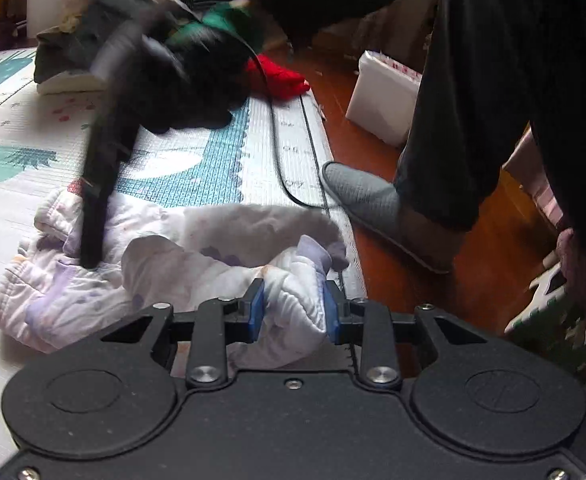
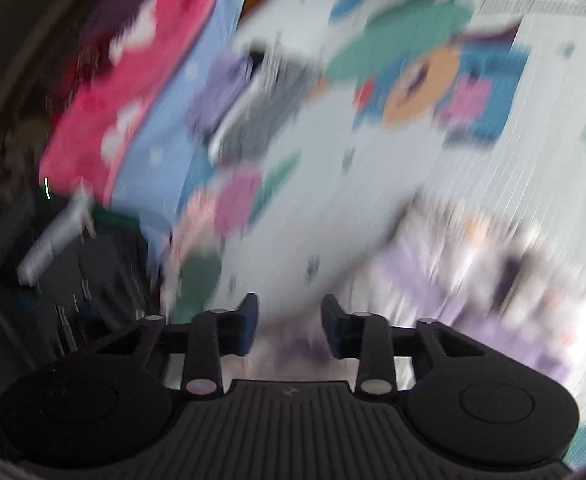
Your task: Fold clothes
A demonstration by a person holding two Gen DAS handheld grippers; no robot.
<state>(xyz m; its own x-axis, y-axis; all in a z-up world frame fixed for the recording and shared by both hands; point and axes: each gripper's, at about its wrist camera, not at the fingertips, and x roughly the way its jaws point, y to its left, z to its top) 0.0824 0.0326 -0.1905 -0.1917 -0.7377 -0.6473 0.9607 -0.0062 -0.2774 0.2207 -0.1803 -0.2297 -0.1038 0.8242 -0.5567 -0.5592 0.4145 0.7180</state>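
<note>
A crumpled white garment with pale purple print (image 1: 165, 264) lies on the patterned play mat (image 1: 197, 176). My left gripper (image 1: 293, 312) has its blue pads on either side of a bunched fold of it and is shut on the cloth. My right gripper shows in the left wrist view as a blurred black shape (image 1: 105, 184), its tips touching the garment's far left part. In the right wrist view the right gripper (image 2: 289, 326) has its jaws apart over the mat; the view is badly blurred, with the garment (image 2: 473, 276) to the right.
A pile of clothes, dark, green and red (image 1: 197, 52), sits at the mat's far end. A black cable (image 1: 277, 152) runs along the mat's right edge. The person's slippered foot (image 1: 373, 204) stands on the wooden floor beside a white box (image 1: 385, 96).
</note>
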